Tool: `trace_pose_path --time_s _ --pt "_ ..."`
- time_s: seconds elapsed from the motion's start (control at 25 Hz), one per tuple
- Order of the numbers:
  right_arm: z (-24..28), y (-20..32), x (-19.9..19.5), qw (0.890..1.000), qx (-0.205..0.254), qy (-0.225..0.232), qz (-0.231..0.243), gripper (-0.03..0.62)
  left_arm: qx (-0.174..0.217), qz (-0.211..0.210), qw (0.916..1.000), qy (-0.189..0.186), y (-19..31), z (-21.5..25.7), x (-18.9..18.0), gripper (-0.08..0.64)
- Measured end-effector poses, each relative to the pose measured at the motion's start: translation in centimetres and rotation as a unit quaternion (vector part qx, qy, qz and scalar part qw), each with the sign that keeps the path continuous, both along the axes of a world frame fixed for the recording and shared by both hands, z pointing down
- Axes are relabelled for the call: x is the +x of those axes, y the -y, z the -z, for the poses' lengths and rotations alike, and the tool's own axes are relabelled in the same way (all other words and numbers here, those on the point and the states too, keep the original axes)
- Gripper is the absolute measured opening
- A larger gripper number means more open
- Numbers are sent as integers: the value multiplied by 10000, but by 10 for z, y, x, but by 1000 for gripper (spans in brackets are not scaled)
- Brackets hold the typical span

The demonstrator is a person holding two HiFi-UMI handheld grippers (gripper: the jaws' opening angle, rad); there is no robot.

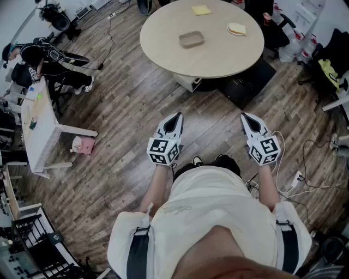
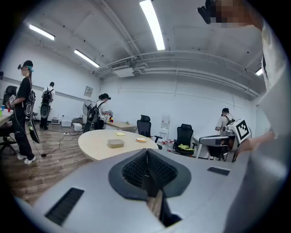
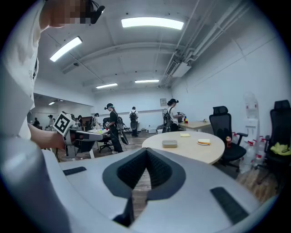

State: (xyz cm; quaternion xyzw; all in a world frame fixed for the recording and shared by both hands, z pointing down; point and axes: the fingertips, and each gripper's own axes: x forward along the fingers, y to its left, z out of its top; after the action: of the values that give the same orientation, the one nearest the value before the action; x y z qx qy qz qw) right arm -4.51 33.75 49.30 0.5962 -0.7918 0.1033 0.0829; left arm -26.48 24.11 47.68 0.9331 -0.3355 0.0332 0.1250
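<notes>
**Both hand-held grippers clenched and empty, short of the round table**

I see the left hand-held gripper (image 1: 175, 117) clenched: in its own view the ribbed black pads (image 2: 136, 167) meet at the tip with nothing between them. The right hand-held gripper (image 1: 245, 116) is clenched the same way, its pads (image 3: 159, 168) pressed together on nothing. Both are held out in front of the person's body, side by side and well apart, above the wood-plank floor (image 1: 125, 114).

Ahead of both tips stands a round beige table (image 1: 163, 49), apart from the grippers. Near its middle lies a shallow grey-brown rectangular tray (image 1: 191, 39), the closest thing on the table to either gripper. Beyond it, at the far edge, is a yellow square notepad (image 1: 201, 10), and to the right a white plate with a sandwich (image 1: 236, 29).

Off to the left, a small pink toy (image 1: 83, 145) lies on the floor beside a long white table (image 1: 41, 128).
</notes>
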Motion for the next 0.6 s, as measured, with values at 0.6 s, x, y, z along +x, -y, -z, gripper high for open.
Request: trace_pose_path --time_s 0.6 --pt "14 2 18 9991 367 -91 -184 18 97 -92 9999 -51 10 5 24 20"
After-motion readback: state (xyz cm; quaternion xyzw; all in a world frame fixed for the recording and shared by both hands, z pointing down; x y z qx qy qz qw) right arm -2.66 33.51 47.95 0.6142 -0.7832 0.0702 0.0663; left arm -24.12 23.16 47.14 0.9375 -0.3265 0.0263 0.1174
